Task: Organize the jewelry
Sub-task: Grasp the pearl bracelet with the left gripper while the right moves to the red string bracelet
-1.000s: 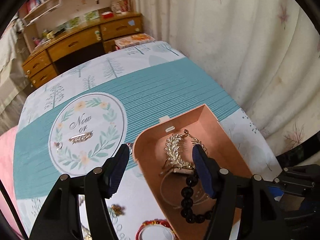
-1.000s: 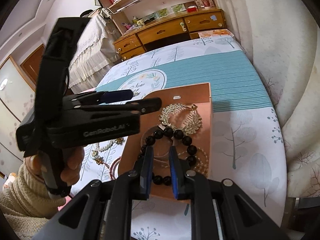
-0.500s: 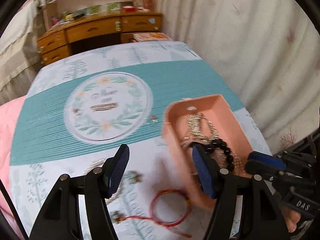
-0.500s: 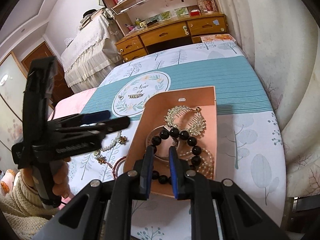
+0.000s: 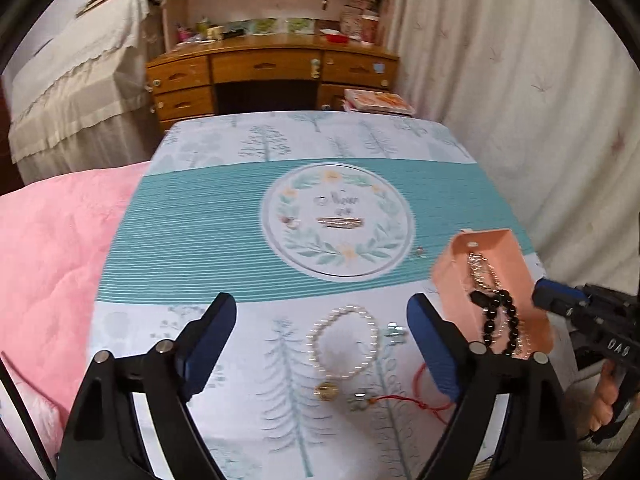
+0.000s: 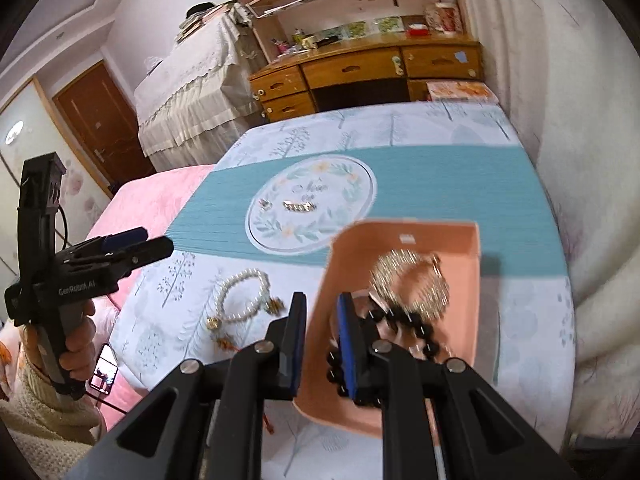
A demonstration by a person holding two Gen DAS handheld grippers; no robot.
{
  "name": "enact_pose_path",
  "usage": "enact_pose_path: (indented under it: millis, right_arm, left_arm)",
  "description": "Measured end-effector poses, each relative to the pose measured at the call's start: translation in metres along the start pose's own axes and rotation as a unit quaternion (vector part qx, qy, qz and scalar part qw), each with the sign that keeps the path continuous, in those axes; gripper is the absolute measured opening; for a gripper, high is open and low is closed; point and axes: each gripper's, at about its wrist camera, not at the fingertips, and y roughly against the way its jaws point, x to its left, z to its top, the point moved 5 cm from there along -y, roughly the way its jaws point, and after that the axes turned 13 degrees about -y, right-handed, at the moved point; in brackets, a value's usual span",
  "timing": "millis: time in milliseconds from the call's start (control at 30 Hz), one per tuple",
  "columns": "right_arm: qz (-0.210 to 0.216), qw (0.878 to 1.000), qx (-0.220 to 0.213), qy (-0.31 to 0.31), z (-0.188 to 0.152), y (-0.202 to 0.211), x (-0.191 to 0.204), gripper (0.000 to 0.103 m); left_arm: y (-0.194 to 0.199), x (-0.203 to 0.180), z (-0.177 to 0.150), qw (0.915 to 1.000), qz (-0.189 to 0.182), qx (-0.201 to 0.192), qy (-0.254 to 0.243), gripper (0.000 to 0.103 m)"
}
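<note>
A pink tray [image 6: 460, 240] on the table holds a gold leaf comb [image 6: 408, 280], a black bead bracelet [image 6: 416, 328] and a thin chain. My right gripper [image 6: 322, 346] is nearly shut on the tray's left wall; the tray [image 5: 516, 256] looks tilted. My left gripper [image 5: 320, 344] is open and empty, above a pearl bracelet [image 5: 344, 340] with a gold charm [image 5: 326, 392] and a red cord bracelet [image 5: 424, 396]. The pearl bracelet [image 6: 240, 296] lies left of the tray. A gold hair clip [image 5: 340, 222] and a small ring [image 5: 290, 222] lie on the round print.
The table has a white and teal cloth [image 5: 200, 224]. A pink bed [image 5: 44, 248] is to the left, a curtain [image 5: 540, 100] to the right, a wooden desk [image 5: 272, 72] behind. A small earring [image 5: 419, 252] lies beside the tray.
My left gripper has swung left from over the tray to over the pearl bracelet. My right gripper has moved to the tray's left wall and the tray has shifted and tilted.
</note>
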Motion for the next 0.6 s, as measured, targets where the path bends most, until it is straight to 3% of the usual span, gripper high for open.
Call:
enact_pose_path:
  millis: [133,333,600]
  right_arm:
    - [0.012,1.0,0.015,0.006,0.014,-0.01,0.02,0.016]
    - [0.021,0.999,0.039,0.008,0.015,-0.033,0.041,0.019]
    - [0.008,0.997,0.083,0.007,-0.004,-0.066,0.049,0.021]
  left_arm:
    - [-0.002,0.013,-0.002,0.9999,0.009,0.005,0.006,0.087]
    - [-0.028,0.022,-0.013,0.9987,0.021,0.046,0.001,0.087]
    - [-0.074,0.007,-0.035,0.9953,-0.033,0.088,-0.025,0.087]
